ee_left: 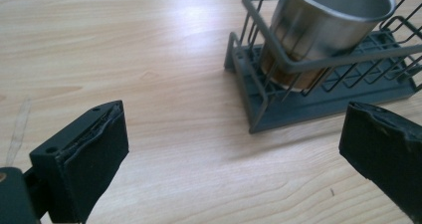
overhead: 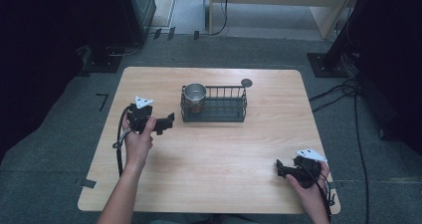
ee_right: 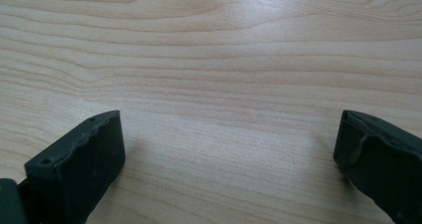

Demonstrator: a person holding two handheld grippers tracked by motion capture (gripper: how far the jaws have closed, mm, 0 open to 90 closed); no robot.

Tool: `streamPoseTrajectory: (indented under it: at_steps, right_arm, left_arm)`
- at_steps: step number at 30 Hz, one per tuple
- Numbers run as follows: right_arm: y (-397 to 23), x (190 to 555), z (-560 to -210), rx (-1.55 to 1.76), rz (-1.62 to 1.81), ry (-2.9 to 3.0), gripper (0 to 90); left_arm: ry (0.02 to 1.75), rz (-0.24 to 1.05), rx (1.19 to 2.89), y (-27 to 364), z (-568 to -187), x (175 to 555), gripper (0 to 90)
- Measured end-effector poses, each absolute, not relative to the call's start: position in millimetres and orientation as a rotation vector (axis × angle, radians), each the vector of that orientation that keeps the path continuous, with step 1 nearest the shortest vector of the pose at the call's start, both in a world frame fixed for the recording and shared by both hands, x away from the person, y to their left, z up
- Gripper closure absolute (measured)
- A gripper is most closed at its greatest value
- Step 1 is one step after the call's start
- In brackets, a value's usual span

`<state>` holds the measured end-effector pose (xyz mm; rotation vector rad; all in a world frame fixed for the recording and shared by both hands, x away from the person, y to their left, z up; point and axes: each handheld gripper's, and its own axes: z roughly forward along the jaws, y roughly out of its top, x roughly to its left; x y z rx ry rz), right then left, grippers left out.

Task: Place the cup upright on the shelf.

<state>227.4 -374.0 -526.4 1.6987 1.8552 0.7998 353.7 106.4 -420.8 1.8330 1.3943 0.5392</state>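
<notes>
Steel cup [overhead: 194,96] upright in the left end of the wire rack [overhead: 221,115], at the table's [overhead: 224,154] far middle. Seemingly placed already, or not yet picked. Left gripper [overhead: 170,119] just beside, jaws spread, empty; right gripper [overhead: 279,168] near right, spread too.

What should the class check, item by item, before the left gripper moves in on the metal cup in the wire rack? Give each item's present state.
1. Left gripper jaws open and empty: ok.
2. Left gripper aimed at the metal cup: ok, the cup lies ahead, toward the right jaw.
3. Cup upright in the wire rack, at its left end: ok.
4. Rack bars between jaws and cup: not ok, they block a side grip.
5. Right gripper open, apart from the rack: ok.
6. Cup's contents: cannot tell.
</notes>
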Motion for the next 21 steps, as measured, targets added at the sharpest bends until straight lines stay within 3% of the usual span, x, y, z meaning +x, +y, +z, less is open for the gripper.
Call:
streamPoseTrajectory:
  at_steps: [21]
  right_arm:
    - [-374.2, 227.4, -526.3, 1.697, 0.798, 1.857, 0.0]
  left_arm:
    - [1.520, 0.531, 1.833, 150.5, -463.7, 321.8, 0.0]
